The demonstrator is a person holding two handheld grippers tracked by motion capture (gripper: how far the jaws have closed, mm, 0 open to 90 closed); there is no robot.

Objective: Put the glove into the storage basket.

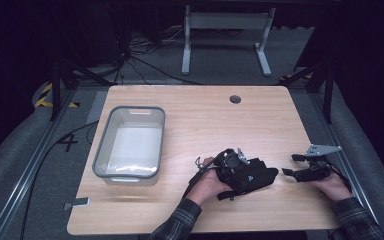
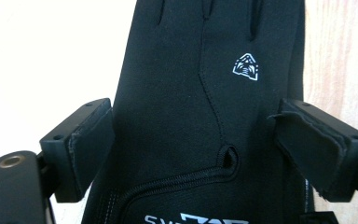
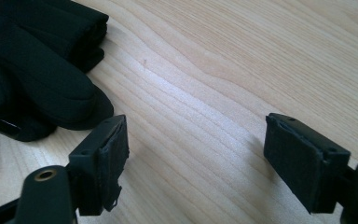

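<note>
At the lower centre of the high view we saw a black glove (image 1: 252,175) lying flat on the wooden table (image 1: 200,115), with the left gripper (image 1: 237,167) set over its wrist end. In the left gripper view its jaws stood wide apart on either side of the glove (image 2: 200,116), not pinching it. The right gripper (image 1: 297,166), at the lower right, sat just beside the glove's fingertips with its jaws spread wide around bare wood, holding nothing. A grey plastic bin (image 1: 130,142) stood well apart at the left of the frame.
</note>
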